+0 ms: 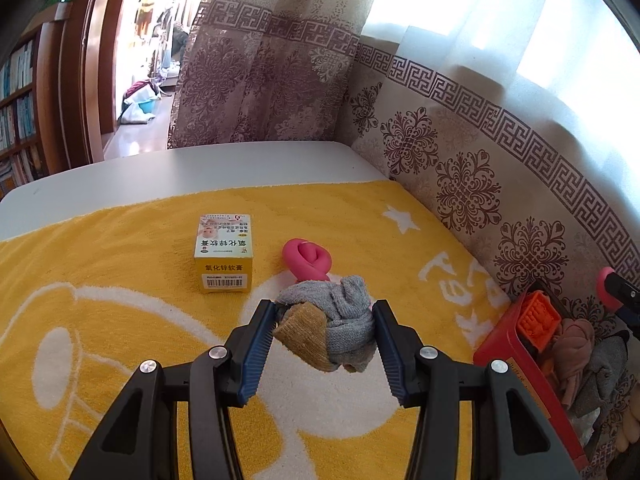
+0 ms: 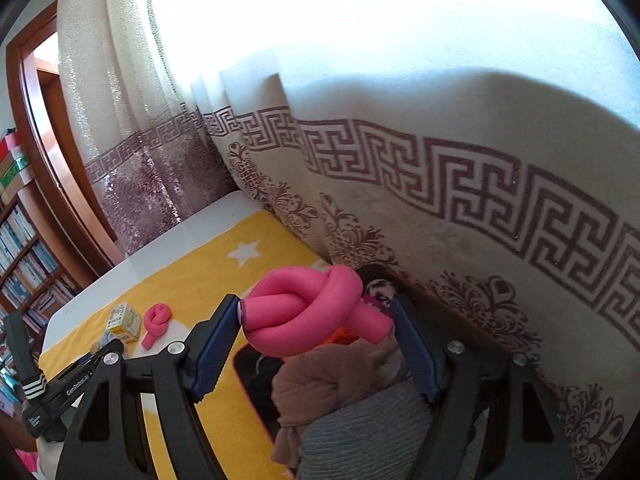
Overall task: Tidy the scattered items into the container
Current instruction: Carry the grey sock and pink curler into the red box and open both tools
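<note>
My left gripper (image 1: 324, 314) is shut on a rolled bundle of grey and mustard socks (image 1: 340, 332), held just above the yellow towel (image 1: 120, 280). Beyond it on the towel lie a pink knotted foam tube (image 1: 308, 260) and a small yellow medicine box (image 1: 224, 256). A red container (image 1: 516, 356) stands at the right against the curtain. My right gripper (image 2: 316, 308) is shut on a second pink knotted foam tube (image 2: 312, 316), held over the container's contents: a brown cloth (image 2: 320, 384) and a grey cloth (image 2: 360, 440). The towel's pink tube (image 2: 156, 324) and the box (image 2: 126, 322) appear small at the left.
A patterned curtain (image 1: 460, 152) hangs close along the table's right side, right behind the container. An orange toothed item (image 1: 538, 318) lies in the container. The white table edge (image 1: 200, 164) runs past the towel. Bookshelves (image 1: 18, 112) and a doorway lie to the left.
</note>
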Tool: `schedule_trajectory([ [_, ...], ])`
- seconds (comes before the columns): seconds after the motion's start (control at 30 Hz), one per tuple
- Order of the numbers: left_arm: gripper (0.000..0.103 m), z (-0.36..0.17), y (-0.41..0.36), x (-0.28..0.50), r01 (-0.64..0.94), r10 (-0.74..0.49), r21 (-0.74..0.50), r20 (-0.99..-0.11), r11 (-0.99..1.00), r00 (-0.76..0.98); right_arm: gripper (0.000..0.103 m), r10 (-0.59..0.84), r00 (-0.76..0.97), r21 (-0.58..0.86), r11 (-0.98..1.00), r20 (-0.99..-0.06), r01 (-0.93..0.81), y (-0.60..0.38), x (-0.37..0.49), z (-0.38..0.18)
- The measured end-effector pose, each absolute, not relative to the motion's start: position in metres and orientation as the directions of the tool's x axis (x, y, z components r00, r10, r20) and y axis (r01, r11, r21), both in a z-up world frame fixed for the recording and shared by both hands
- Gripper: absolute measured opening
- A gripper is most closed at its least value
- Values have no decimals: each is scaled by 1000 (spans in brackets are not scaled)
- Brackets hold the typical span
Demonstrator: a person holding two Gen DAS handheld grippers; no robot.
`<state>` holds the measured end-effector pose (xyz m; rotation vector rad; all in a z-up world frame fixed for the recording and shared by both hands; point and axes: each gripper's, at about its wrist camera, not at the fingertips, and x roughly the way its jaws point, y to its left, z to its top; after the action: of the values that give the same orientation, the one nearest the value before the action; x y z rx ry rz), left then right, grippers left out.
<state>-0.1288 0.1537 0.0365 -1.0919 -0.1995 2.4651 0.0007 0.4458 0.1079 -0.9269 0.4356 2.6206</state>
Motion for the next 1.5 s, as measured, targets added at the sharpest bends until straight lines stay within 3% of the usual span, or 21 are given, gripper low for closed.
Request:
schedule_trajectory([
  [0.33, 51, 56, 158, -117, -379, 487, -311, -633, -872, -602, 79, 276, -633, 69, -884, -723, -463, 460, -32, 83],
  [0.63, 51, 54, 164, -114, -397, 498, -309, -638, -864, -587, 80, 255, -628, 114, -867, -736, -485, 473, -32, 79],
  [1.2, 51, 58, 210, -85, -520, 583, -318, -644, -793, -496, 80, 193, -754, 149, -921, -628, -359, 444, 12, 94],
  [1.5, 51, 69, 258, -72, -586, 642, -346, -636, -732, -427, 80, 134, -793, 235, -914, -594, -330, 456, 22, 96],
])
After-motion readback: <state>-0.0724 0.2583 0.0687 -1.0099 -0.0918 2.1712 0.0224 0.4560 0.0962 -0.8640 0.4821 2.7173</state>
